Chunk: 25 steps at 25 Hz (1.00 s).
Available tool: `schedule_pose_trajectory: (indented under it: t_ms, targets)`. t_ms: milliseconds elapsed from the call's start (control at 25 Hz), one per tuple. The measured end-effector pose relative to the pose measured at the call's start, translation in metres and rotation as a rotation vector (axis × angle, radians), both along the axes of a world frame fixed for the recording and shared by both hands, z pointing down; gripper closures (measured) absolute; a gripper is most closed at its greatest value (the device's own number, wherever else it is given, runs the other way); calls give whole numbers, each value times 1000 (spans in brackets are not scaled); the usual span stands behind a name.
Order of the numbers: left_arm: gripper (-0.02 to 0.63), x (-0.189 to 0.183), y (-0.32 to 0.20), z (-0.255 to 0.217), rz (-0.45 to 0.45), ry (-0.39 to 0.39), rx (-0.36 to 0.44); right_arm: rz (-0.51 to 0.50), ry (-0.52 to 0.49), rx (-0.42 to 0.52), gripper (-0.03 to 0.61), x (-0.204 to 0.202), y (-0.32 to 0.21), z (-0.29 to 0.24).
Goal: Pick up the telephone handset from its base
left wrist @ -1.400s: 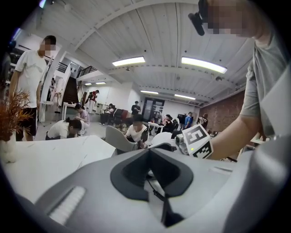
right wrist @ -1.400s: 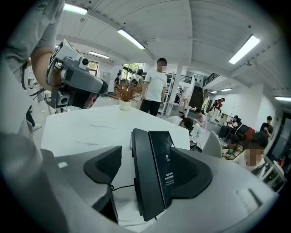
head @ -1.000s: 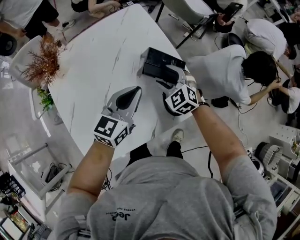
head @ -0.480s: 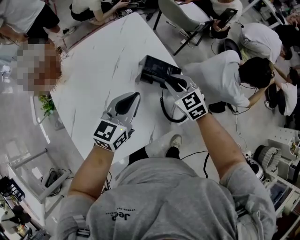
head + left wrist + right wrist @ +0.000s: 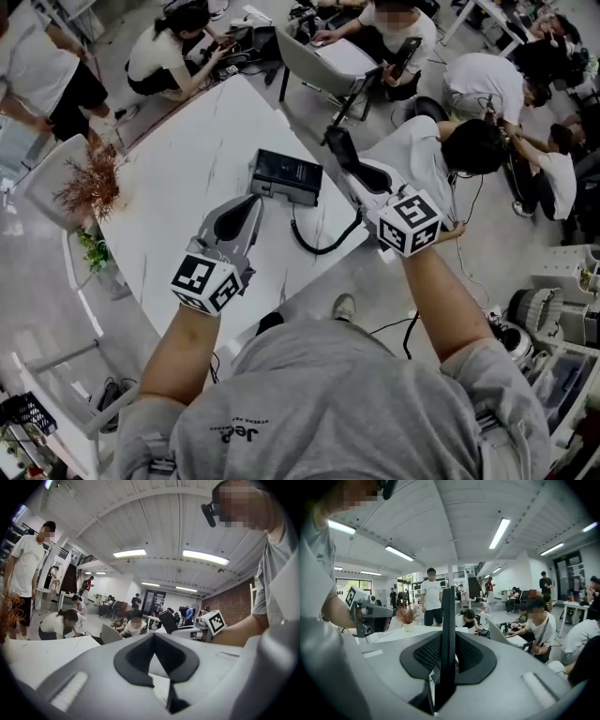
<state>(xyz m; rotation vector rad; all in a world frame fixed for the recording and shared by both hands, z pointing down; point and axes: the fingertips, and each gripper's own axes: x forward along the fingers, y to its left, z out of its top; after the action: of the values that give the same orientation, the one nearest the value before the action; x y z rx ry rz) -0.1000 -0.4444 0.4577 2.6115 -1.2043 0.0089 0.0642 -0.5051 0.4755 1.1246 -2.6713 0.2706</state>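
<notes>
The black telephone base point(image 5: 286, 176) lies on the white table point(image 5: 178, 159). My right gripper point(image 5: 361, 178) is shut on the black handset point(image 5: 339, 148), which hangs in the air to the right of the base and well above it. Its cord point(image 5: 323, 246) loops from the base back up to it. In the right gripper view the handset point(image 5: 448, 620) stands edge-on, clamped between the dark pads. My left gripper point(image 5: 255, 200) hovers left of the base, tips together and nothing held. The left gripper view shows the table between its pads point(image 5: 136, 656) and the right gripper point(image 5: 212, 623) beyond.
A dried plant in a pot point(image 5: 89, 183) stands at the table's left edge. Several people sit or crouch around the table, one just beyond its right edge point(image 5: 450, 159). A chair point(image 5: 323, 56) stands at the far side. The table's near edge is just in front of me.
My right gripper closed on the handset over the base and lifted it up and right, off the base, drawing the cord out. The left gripper rose a little.
</notes>
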Motion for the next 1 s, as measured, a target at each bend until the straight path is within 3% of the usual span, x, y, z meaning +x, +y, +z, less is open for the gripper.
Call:
schedule_pose_trajectory:
  t_ms: [480, 1000]
  targets:
    - [557, 54, -10, -90, 82, 44, 87, 120, -258, 105, 502, 87, 32, -132]
    - [557, 101, -13, -189, 179, 67, 155, 195, -408, 228, 502, 159, 60, -231]
